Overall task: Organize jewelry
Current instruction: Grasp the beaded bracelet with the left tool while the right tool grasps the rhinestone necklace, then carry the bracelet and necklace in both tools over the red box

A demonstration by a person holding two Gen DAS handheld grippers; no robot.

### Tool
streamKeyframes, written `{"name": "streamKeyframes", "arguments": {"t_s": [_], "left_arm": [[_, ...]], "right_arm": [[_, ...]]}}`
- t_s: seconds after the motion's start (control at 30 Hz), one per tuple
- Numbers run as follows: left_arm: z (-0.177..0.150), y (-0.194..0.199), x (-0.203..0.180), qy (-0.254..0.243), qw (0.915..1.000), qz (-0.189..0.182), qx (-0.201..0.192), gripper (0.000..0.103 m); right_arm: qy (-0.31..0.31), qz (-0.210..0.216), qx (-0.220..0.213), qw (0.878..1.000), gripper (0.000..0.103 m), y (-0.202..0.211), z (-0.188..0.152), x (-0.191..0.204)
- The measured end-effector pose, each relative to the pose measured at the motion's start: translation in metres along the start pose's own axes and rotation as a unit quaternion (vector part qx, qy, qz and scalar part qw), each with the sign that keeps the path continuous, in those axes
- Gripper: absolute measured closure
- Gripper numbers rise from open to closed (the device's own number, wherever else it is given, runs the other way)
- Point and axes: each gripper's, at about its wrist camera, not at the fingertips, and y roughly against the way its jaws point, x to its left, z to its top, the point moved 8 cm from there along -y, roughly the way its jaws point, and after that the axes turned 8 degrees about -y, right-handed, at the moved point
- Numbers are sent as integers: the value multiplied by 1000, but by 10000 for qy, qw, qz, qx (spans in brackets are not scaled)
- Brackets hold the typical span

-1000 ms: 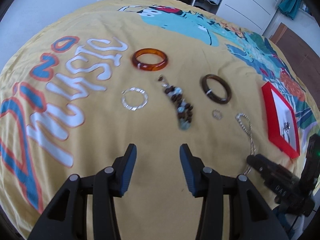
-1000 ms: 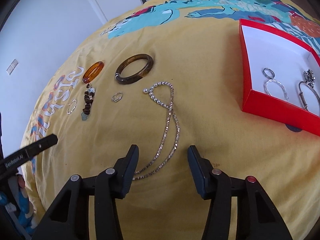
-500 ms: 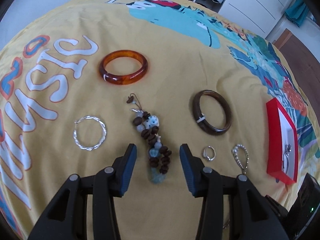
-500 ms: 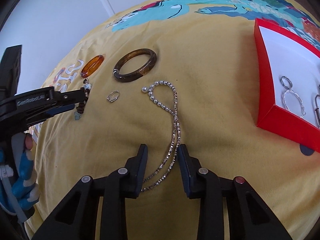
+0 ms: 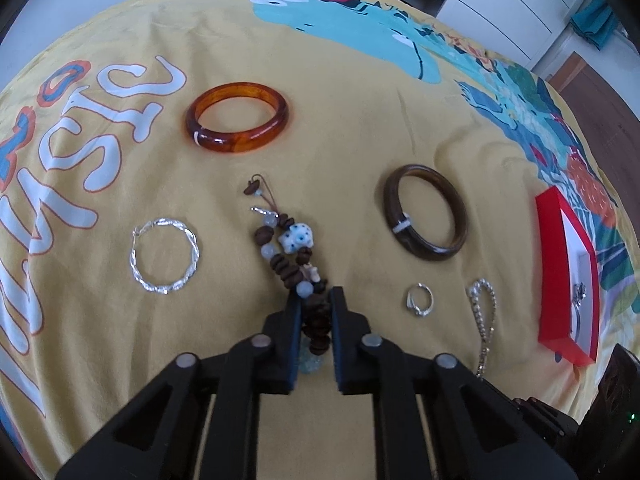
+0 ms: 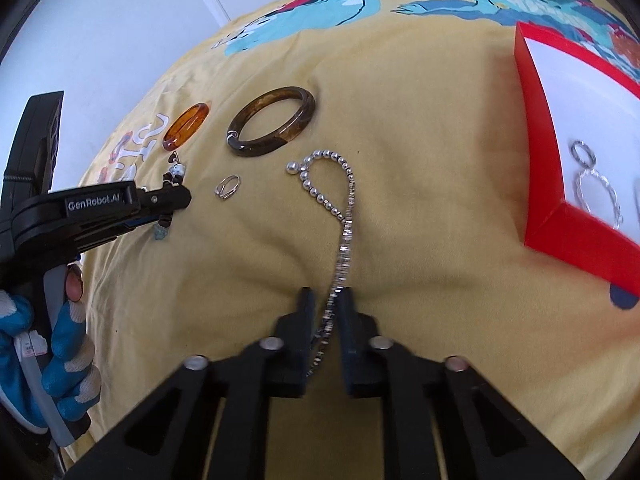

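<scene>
Bottom centre, the left gripper (image 5: pixel 316 304) is closing on the brown-and-pale-blue beaded bracelet (image 5: pixel 290 248). The right gripper (image 6: pixel 326 306) is clamped on the silver chain necklace (image 6: pixel 342 216). Further up, the amber bangle (image 5: pixel 237 117); far right, the red jewelry box (image 6: pixel 540 128).

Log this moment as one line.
left tool: closing on beaded bracelet | right tool: shut on silver chain | red box: holds rings | both pieces on bedspread
</scene>
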Motion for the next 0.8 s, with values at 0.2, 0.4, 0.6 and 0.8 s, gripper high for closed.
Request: {"name": "streamKeyframes", "arguments": {"t_s": [0.2,0.4,0.6,0.8], "left_arm": [[-12,23,-9,-168,9996,-220,-93,92],[-21,60,-13,-302,9985,-353,-298,92],[-32,102,-18,-383,9969,-446,-525,92],[-40,148,-24,-469,9940,-527,-835,92]], "right_arm": [[-29,0,-38,10000,100,14,-10,8],[3,147,-139,9998,100,38,-21,26],[89,248,-440,9987,100,76,-21,48],[232,294,-807,9960,100,124,-23,68]]}}
